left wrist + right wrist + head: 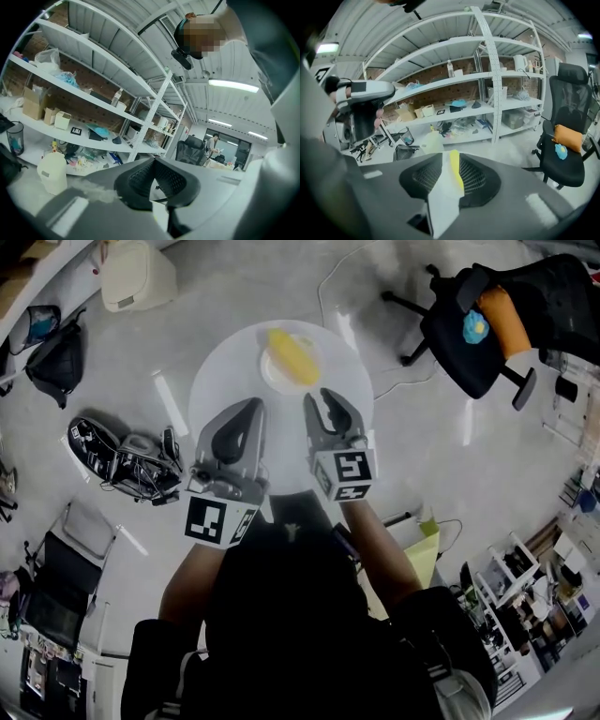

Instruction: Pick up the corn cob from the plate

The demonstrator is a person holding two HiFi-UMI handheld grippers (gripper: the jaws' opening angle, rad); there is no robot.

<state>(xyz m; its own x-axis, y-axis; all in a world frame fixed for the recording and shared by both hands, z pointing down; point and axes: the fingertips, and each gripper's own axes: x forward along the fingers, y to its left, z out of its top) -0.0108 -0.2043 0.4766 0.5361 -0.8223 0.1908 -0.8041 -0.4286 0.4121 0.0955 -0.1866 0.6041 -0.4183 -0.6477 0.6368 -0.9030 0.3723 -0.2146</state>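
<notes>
A yellow corn cob [292, 356] lies on a white plate [265, 373] at the far side of a round white table [217, 395]. Both grippers hover over the table's near half, short of the plate. My left gripper [254, 406] is to the cob's near left, its jaws together with nothing in them. My right gripper [317, 396] is just near of the plate and points at it. Its jaws stand a little apart and empty. In the right gripper view the cob [456, 171] shows through that gap, beyond the pads [473, 176]. The left gripper view shows its own jaws [152, 190] meeting.
A black office chair [487, 320] with an orange cushion stands on the floor at the right. Bags and gear [122, 460] lie on the floor at the left, and a white container [136, 273] sits beyond. White shelving [487, 93] lines the wall ahead.
</notes>
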